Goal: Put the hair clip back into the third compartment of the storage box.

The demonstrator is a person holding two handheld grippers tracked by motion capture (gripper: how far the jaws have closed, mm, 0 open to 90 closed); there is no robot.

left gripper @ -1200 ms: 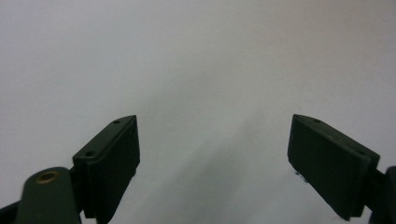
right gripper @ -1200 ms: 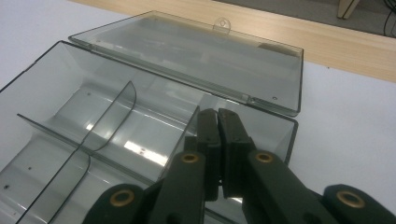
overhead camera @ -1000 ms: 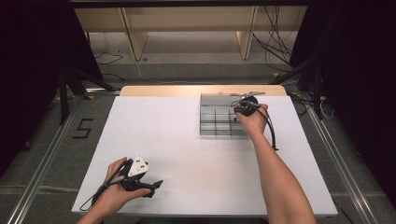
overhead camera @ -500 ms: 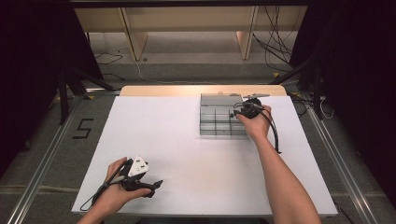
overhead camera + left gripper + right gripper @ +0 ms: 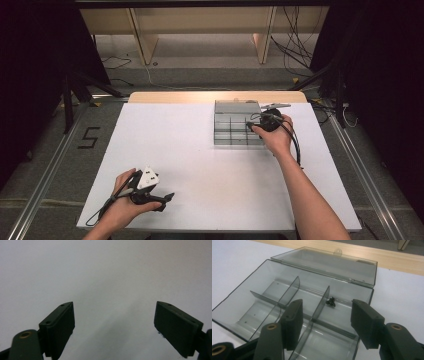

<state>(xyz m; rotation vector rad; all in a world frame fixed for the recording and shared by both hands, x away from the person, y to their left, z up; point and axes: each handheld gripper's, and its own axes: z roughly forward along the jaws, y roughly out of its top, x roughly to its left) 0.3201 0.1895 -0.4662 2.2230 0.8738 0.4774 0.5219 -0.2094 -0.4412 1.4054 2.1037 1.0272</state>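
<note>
A clear grey compartment box [image 5: 232,129] lies on the white table with its lid [image 5: 329,263] folded open at the far side. A small clump of black screws [image 5: 331,301] rests in its far right compartment. My right gripper [image 5: 251,125] hovers over the box's right side. In the right gripper view it [image 5: 327,306] stands open; its jaws have just been opening, and nothing is between them. My left gripper [image 5: 166,197] rests near the table's front left, and in the left gripper view it [image 5: 114,304] is open over bare white tabletop.
The white tabletop [image 5: 175,140] spreads wide between the two hands. A wooden strip [image 5: 170,97] runs along the table's far edge behind the box. A cable [image 5: 296,145] trails from the right gripper along the forearm.
The right hand has drawn back a little toward the person over the box's right side. The left hand and its gripper have stayed put.
</note>
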